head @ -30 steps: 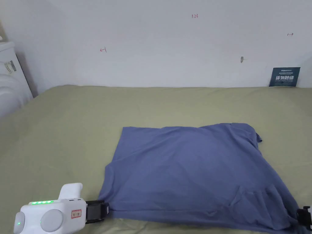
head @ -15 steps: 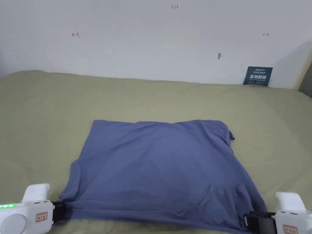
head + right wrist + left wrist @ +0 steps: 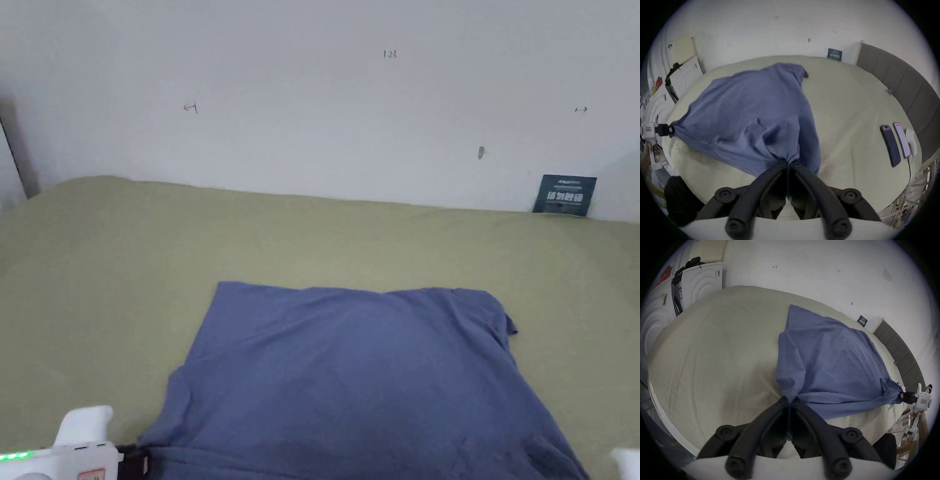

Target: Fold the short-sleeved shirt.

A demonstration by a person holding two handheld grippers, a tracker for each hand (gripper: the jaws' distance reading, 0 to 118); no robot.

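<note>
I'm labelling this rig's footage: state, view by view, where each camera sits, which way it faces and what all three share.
Head view: on the person's head, facing the white wall across the bed; left gripper at the bottom edge.
Left gripper view: on the left gripper, facing rightward along the near hem; right gripper far off.
Right gripper view: on the right gripper, facing across the bed; left gripper far off.
All share the blue shirt.

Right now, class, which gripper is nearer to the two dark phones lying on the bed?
Right. The right gripper clamps the blue cotton shirt's corner nearest the two dark phones; the left gripper holds the opposite corner, farther away.
</note>
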